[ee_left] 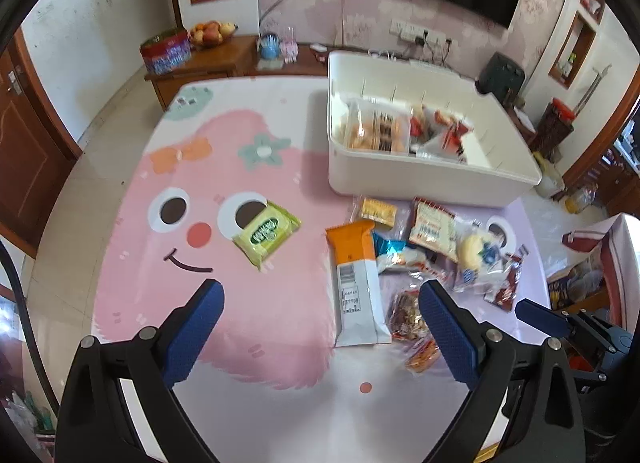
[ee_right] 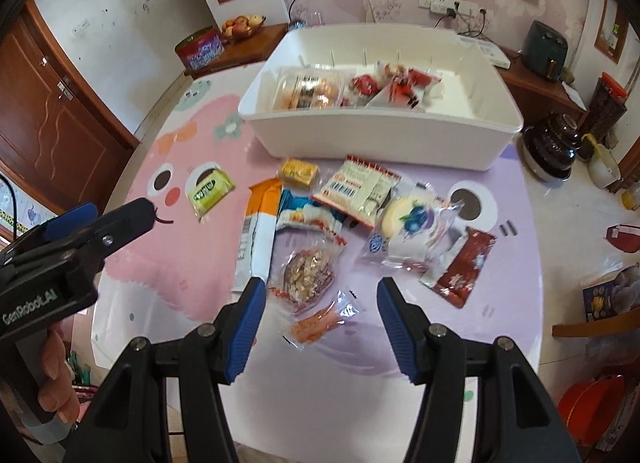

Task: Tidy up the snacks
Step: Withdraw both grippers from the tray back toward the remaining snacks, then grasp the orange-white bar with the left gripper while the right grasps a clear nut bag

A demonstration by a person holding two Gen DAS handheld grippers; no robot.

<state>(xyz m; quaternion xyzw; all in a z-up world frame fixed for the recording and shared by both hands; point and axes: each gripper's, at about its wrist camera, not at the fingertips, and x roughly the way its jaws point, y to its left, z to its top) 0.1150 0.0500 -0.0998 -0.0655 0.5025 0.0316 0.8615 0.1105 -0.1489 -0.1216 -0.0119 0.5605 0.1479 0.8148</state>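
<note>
One white bin, nine snack packets loose on the table, and two grippers.

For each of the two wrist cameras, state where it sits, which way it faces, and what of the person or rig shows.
Left wrist: rides the left gripper, angled down at the table; its open blue fingers frame the orange-and-white packet.
Right wrist: rides the right gripper, angled down over the nut bar; the left gripper and a hand show at left.
Shared: white bin, green packet.
</note>
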